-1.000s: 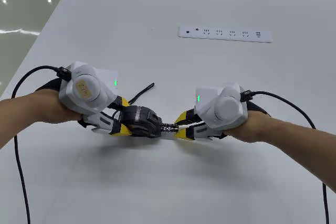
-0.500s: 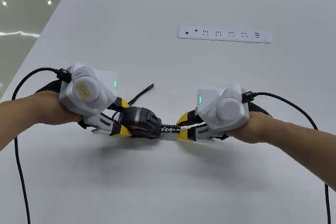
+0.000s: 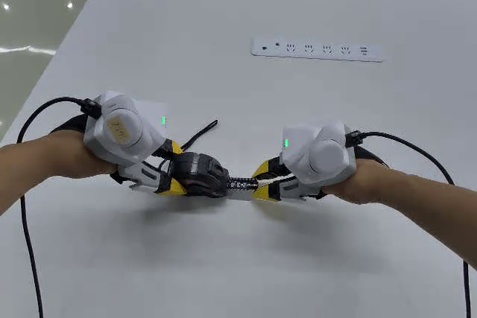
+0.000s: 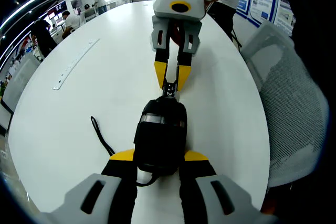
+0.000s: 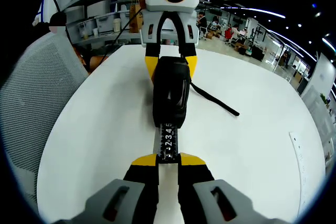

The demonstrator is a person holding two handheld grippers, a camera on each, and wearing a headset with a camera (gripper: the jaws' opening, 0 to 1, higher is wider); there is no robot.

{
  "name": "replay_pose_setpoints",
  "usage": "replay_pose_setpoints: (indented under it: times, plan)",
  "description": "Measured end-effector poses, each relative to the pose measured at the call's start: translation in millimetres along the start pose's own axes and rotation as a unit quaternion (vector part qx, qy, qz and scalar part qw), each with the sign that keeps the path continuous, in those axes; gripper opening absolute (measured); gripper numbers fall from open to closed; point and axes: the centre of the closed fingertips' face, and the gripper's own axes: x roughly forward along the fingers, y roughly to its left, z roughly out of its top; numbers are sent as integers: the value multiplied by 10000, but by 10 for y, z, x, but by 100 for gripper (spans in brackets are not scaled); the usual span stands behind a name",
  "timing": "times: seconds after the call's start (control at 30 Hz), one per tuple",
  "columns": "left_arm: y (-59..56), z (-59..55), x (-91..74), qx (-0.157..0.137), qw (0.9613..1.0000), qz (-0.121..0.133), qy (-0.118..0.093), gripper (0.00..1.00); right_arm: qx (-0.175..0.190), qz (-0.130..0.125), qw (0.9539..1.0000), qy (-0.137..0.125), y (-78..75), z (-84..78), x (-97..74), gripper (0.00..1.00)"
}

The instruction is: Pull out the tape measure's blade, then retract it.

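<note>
On the white table (image 3: 223,258), toward six o'clock in the head view: grips the black tape measure (image 3: 200,174) from its nine o'clock side with the left gripper (image 3: 174,167), yellow-tipped jaws closed against both flanks of its body. Pinches the blade (image 3: 240,182) from the three o'clock side with the right gripper (image 3: 260,182), jaws nearly together on the strip. Bares a short stretch of blade between the two, with numerals 2, 3 and 4 readable in the right gripper view. Cannot tell whether touching the tabletop or just above it. Trails a black wrist strap (image 3: 200,133) toward one o'clock. Leaves a white power strip (image 3: 317,49) well apart at twelve o'clock.
</note>
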Motion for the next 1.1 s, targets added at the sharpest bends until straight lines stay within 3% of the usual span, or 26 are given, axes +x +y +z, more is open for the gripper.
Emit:
replay_pose_setpoints:
  times: [1.1]
  plan:
    - [-16,2,0,-2,10000,5,22,25,13,-10,10000,9,11,-81,-78,12]
